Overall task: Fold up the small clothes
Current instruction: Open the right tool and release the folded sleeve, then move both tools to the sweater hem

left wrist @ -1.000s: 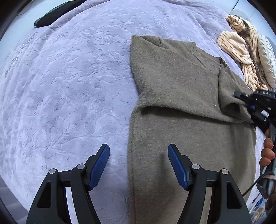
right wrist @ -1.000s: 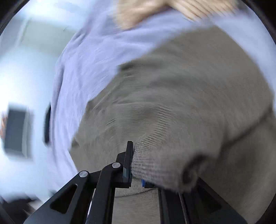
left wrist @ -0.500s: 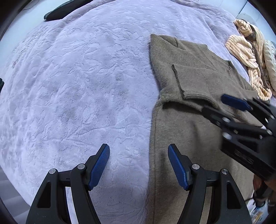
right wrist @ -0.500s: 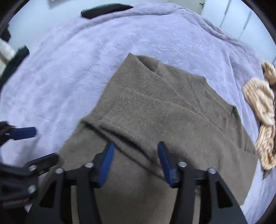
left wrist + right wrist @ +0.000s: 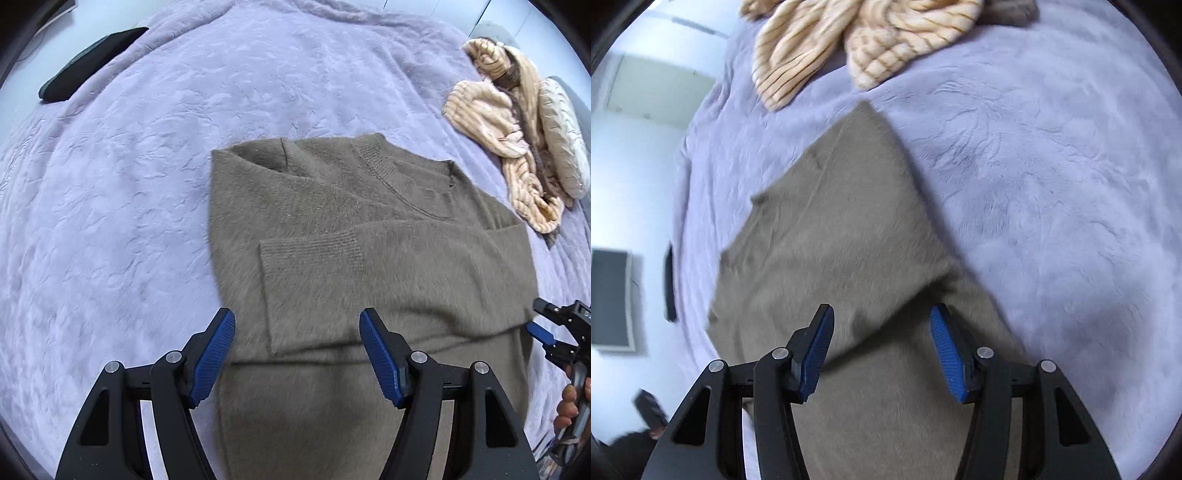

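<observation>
sweater (image 5: 332, 221), olive-brown, fuzzy, flat; one sleeve folded across chest

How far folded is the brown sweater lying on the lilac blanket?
Partly folded. The brown sweater has one sleeve laid across its chest, its ribbed cuff on top, while the body below lies spread out.

The sweater's (image 5: 369, 258) lower hem ran out of frame below the left tongs (image 5: 297, 354). The right wrist view was motion-blurred, and the striped knit pile (image 5: 857, 33) was cropped at its top edge.
</observation>
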`<state>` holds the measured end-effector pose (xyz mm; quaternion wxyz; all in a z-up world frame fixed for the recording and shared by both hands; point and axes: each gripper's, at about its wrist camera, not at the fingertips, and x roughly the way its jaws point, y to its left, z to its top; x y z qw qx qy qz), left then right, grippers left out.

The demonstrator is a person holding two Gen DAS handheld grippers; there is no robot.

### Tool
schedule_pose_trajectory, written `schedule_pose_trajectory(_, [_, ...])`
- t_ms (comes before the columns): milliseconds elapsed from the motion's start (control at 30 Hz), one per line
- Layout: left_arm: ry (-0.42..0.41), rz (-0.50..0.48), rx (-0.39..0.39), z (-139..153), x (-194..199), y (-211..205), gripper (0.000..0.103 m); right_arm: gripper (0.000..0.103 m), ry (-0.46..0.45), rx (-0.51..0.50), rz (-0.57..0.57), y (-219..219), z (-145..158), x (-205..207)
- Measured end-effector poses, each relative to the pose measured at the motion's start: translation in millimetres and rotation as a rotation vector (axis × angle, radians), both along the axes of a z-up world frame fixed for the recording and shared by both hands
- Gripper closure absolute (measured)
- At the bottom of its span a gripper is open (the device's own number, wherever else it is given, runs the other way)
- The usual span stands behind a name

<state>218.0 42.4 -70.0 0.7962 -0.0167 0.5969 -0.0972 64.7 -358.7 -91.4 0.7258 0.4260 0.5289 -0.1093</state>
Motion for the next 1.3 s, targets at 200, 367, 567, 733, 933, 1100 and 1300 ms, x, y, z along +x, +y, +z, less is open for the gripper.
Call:
schedule_pose_trajectory(200, [0.015, -0.036, 0.128, -30, 10, -26, 0.033, 0.051, -0.105, 0.090, -0.074, -25, -4, 13])
schedule_pose_trajectory(367, [0.010, -0.069, 0.146, -37, 7, -29, 0.031, 0.067, -0.060, 0.105, -0.143, -46, -38, -6])
schedule_pose_trajectory(567, [0.015, -0.036, 0.160, -17, 7, -11, 0.031, 0.066, -0.036, 0.085, -0.132, -48, -20, -15])
schedule_pose_trajectory(733, [-0.010, -0.006, 0.149, 1, 9, 7, 0.031, 0.064, -0.053, -0.133, -0.062, -41, 31, -21])
schedule_pose_trajectory(933, [-0.006, -0.026, 0.123, -3, 22, -13, 0.031, 0.064, -0.048, -0.238, 0.243, -4, 41, 44])
schedule_pose_trajectory(1100, [0.008, -0.045, 0.158, -23, 27, -34, 0.031, 0.067, 0.123, -0.460, 0.473, 30, -6, 84])
schedule_pose_trajectory(1300, [0.017, -0.003, 0.144, -29, 26, -5, 0.031, 0.060, 0.138, -0.592, 0.467, 16, -9, 76])
